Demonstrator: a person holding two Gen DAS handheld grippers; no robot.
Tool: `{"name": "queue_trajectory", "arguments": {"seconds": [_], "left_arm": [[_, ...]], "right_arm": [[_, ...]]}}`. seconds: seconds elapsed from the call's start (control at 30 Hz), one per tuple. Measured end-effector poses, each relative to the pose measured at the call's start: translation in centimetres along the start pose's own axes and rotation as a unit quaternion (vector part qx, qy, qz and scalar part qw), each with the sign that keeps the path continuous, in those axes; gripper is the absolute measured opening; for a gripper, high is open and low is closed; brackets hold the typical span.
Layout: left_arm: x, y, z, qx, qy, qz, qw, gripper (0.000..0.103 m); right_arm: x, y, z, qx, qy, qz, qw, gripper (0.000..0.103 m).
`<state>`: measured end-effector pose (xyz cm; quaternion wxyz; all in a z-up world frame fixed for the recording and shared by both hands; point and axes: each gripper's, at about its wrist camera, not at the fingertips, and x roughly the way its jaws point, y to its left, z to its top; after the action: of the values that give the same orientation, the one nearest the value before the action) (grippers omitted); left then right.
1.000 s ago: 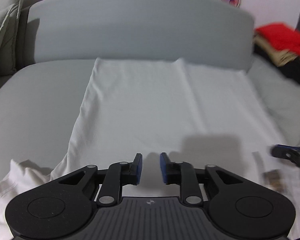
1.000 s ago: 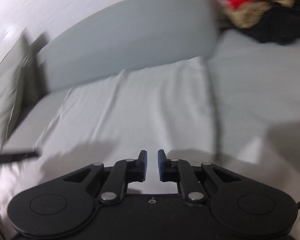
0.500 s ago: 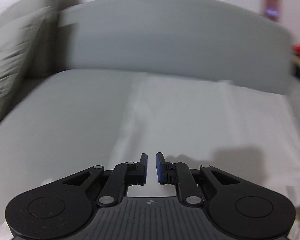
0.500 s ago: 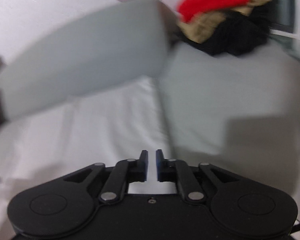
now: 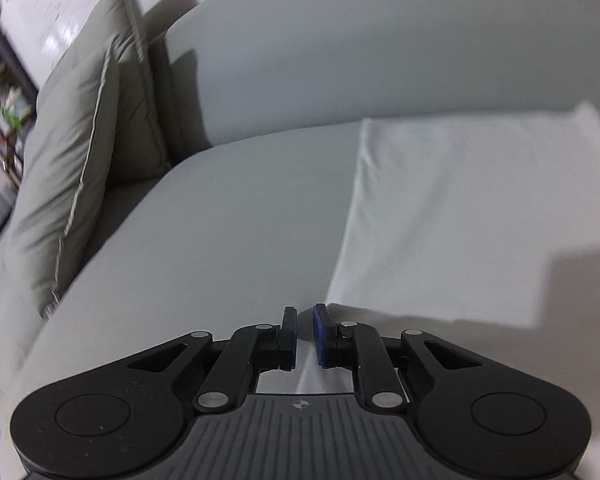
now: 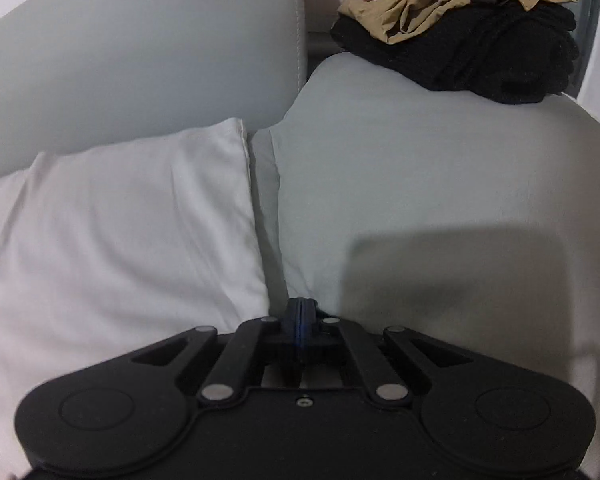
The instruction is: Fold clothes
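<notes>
A white garment (image 5: pixel 440 216) lies flat on the grey sofa seat (image 5: pixel 228 240). In the left wrist view my left gripper (image 5: pixel 305 326) hovers at its near left corner, with only a narrow gap between the blue pads and a pale strip of cloth showing behind them. In the right wrist view the same white garment (image 6: pixel 132 232) fills the left side. My right gripper (image 6: pixel 300 312) is at its near right corner, over the seam between two cushions. Its fingers are pressed fully together, and I cannot see any cloth pinched between them.
Grey-green pillows (image 5: pixel 88 152) lean against the sofa's left end. The grey backrest (image 6: pixel 140 48) runs behind the garment. A pile of red, tan and black clothes (image 6: pixel 460 28) sits at the far right on the bare grey cushion (image 6: pixel 420 168).
Both grippers swung apart, the left to the garment's left corner and the right to its right corner. The left jaws narrowed. The right jaws went from a small gap to fully shut.
</notes>
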<state>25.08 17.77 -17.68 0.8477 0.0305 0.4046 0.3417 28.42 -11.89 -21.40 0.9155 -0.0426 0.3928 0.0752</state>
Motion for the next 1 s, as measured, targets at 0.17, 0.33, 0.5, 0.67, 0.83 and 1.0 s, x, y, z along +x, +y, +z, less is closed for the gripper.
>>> {"name": "queue_trajectory", "arguments": {"seconds": [0.17, 0.33, 0.5, 0.67, 0.83, 1.0], "left_arm": [[-1.6, -1.2, 1.5, -0.007, -0.056, -0.137, 0.9890, 0.014], [-0.8, -7.3, 0.9, 0.110, -0.111, -0.179, 0.9714, 0.021], [4.4, -6.3, 1.7, 0.064, -0.095, -0.019, 0.9933, 0.021], [8.9, -0.9, 2.5, 0.010, -0.055, 0.087, 0.9946, 0.022], [5.6, 0.8, 5.5, -0.058, -0.102, -0.043, 0.9922, 0.017], [4.9, -3.9, 6.4, 0.016, -0.146, -0.121, 0.9818, 0.025]], "right_arm": [[-2.5, 0.3, 0.6, 0.046, -0.065, 0.095, 0.992, 0.006], [-1.1, 3.9, 0.7, -0.017, -0.065, 0.186, 0.980, 0.006], [1.4, 5.6, 0.4, -0.058, -0.080, 0.156, 0.983, 0.000], [4.5, -1.0, 1.2, 0.041, -0.069, 0.023, 0.996, 0.000], [1.9, 0.0, 1.8, 0.063, -0.112, 0.075, 0.989, 0.006], [0.4, 4.7, 1.5, -0.002, -0.122, 0.225, 0.967, 0.016]]}}
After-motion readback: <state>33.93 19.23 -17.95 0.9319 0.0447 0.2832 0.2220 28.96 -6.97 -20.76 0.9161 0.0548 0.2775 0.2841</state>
